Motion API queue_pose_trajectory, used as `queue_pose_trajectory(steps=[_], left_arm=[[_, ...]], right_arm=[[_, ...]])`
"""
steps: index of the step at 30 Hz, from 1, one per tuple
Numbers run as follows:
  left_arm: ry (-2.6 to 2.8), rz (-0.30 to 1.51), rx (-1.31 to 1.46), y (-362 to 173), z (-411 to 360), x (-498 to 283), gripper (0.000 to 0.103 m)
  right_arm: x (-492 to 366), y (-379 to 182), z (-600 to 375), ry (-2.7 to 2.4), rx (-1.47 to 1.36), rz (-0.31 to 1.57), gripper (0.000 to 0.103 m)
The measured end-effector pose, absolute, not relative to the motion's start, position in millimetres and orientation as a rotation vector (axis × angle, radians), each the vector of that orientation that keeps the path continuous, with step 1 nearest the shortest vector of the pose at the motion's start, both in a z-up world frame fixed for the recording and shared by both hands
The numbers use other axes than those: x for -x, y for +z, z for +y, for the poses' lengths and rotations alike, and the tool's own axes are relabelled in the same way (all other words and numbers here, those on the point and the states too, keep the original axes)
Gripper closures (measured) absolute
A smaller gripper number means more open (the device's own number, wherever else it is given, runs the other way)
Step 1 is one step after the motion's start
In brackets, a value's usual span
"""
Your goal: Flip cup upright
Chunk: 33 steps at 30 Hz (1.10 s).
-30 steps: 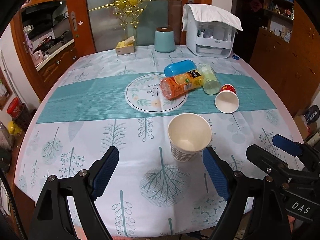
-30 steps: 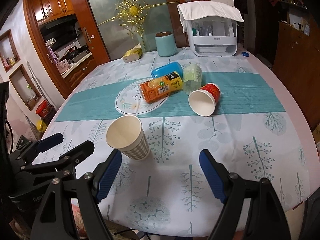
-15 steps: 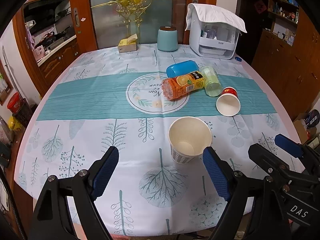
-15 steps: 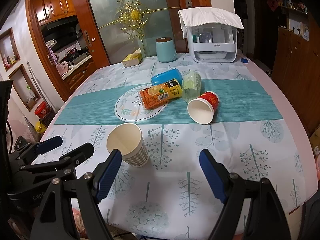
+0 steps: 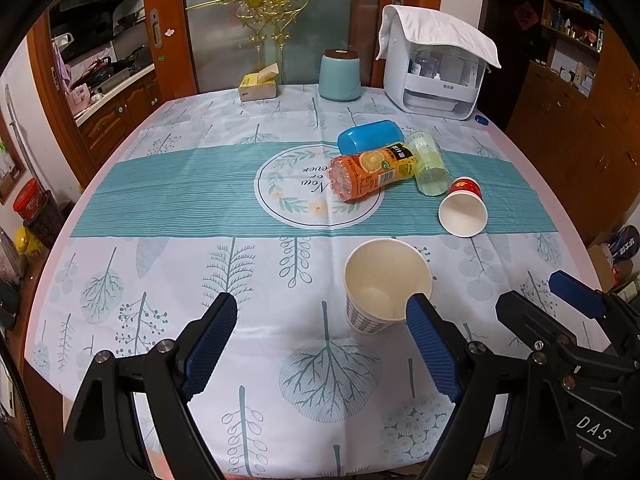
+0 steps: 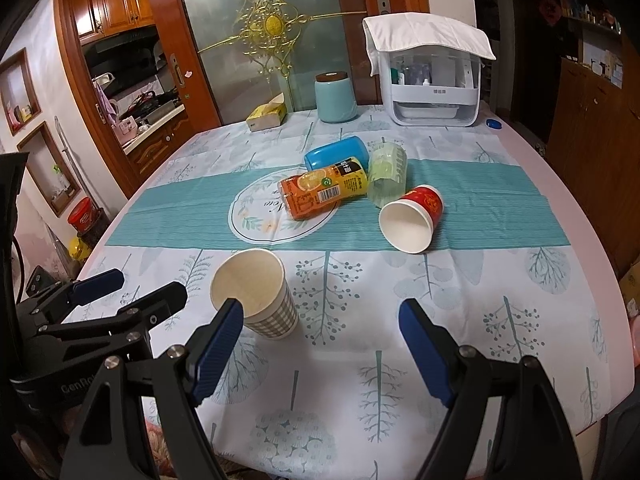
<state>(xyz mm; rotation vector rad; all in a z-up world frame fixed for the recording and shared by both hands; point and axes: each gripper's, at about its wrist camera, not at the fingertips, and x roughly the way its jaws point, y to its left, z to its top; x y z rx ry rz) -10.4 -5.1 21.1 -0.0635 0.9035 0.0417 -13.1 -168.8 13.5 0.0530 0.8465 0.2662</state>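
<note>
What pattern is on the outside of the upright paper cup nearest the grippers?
A grey-and-white check on the paper cup, seen best in the right wrist view.

Count of things on the surface (image 5: 160,280)

Two paper cups: one checked cup (image 5: 380,300) upright, one red cup (image 5: 464,208) on its side. One orange bottle (image 5: 372,172), one blue case (image 5: 370,136) and one green tumbler (image 5: 430,164), all three lying down in a cluster. At the far edge: one teal jar (image 5: 340,76), one yellow box (image 5: 258,86), one white appliance (image 5: 436,84) under one cloth (image 5: 440,32), one small blue cap (image 5: 482,120). Two claws: left (image 5: 320,344), right (image 6: 320,352).
</note>
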Motion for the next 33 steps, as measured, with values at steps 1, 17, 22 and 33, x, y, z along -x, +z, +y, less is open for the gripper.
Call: queue_pose_trajectory(steps=[1, 17, 22, 33], left_arm=[[0.042, 0.904, 0.063, 21, -5, 10, 0.018], [0.046, 0.926, 0.075, 12, -2, -3, 0.017], [0.044, 0.930, 0.077, 11, -3, -4, 0.017], [0.045, 0.932, 0.078, 10, -2, -4, 0.017]], right_arm=[[13, 13, -169, 0.265, -0.053, 0.847, 0.022], [1, 4, -170, 0.260, -0.057, 0.873, 0.022], [-1, 2, -170, 0.260, -0.056, 0.877, 0.022], [-1, 1, -170, 0.260, -0.057, 0.880, 0.022]])
